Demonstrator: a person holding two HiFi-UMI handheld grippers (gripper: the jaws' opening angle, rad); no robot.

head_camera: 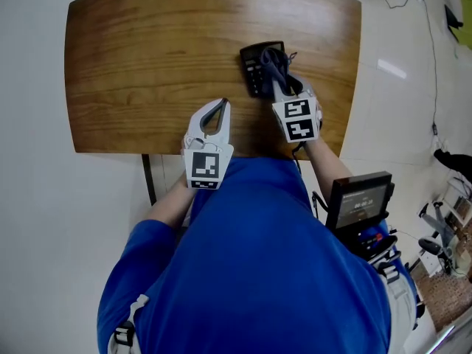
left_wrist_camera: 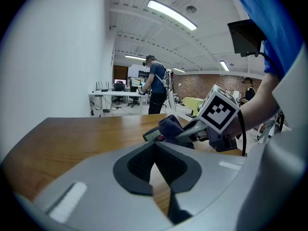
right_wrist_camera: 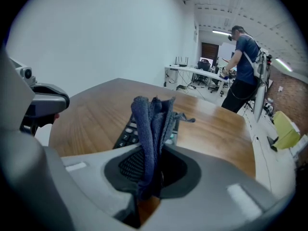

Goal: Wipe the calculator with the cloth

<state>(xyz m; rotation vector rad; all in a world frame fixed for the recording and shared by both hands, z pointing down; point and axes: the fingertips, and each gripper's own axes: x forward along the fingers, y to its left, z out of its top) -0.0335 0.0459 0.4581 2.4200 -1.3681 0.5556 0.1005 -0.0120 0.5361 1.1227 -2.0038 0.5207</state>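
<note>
In the head view, I see the dark calculator (head_camera: 254, 71) lying right of centre on the wooden table (head_camera: 147, 65), its long axis running near to far. My right gripper (head_camera: 276, 63) is over it.

In the left gripper view, my left gripper (left_wrist_camera: 155, 150) is clenched on nothing.

In the right gripper view, my right gripper (right_wrist_camera: 151, 173) is grasping the bunched blue cloth (right_wrist_camera: 153, 124), above the keys.

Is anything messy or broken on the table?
Nothing stands out. The calculator lies flat on the wooden table, with no damage visible, and the right gripper holds the bunched blue cloth over it.
</note>
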